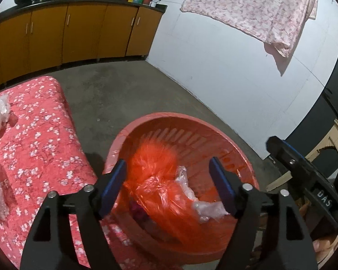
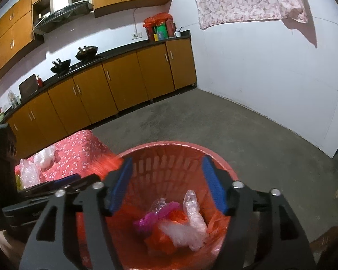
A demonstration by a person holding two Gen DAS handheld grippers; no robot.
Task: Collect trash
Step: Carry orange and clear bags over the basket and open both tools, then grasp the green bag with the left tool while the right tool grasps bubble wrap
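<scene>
A red slatted basket (image 2: 178, 157) stands on the grey concrete floor (image 2: 225, 123), holding crumpled clear plastic (image 2: 191, 220), a pink scrap (image 2: 155, 216) and an orange plastic bag (image 1: 160, 180) that appears blurred. Above the basket, the left gripper (image 1: 169, 175) and right gripper (image 2: 166, 173) both hang released, jaws spread and gripping nothing. Just beside the basket, a table draped in red floral cloth (image 1: 40, 139) carries more clear wrappers (image 2: 36, 166). Beyond the basket run orange cabinets (image 2: 124, 83) under a dark counter with two woks (image 2: 74, 59); a pink floral sheet (image 2: 245, 0) hangs against the white wall
</scene>
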